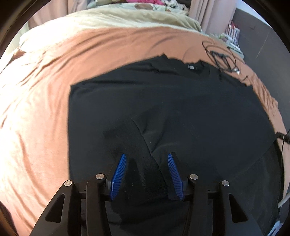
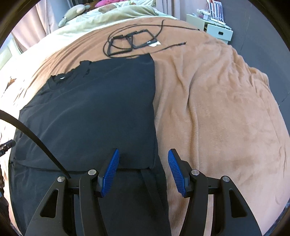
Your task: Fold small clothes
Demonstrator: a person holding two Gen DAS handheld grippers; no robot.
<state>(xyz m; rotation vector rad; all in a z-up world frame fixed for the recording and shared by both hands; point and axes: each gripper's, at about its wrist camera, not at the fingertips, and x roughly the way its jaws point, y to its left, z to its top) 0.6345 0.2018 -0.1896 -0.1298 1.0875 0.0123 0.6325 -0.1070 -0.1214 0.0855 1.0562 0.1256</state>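
A black T-shirt (image 1: 172,101) lies spread on an orange-brown blanket (image 1: 41,101), collar and white label toward the far end. It also shows in the right wrist view (image 2: 94,101). My left gripper (image 1: 146,159) is open, its blue pads either side of a raised fold of black cloth near the shirt's near end. My right gripper (image 2: 143,156) is open over the shirt's near right corner, where a folded edge of cloth lies between the pads. Neither is closed on the cloth.
A coiled black cable with rectangular frames (image 2: 132,42) lies on the blanket (image 2: 217,109) just beyond the shirt. A pale green duvet (image 2: 112,16) and pillows lie at the far end. A white shelf unit (image 2: 215,27) stands at the far right. A black strap (image 2: 36,141) crosses the left.
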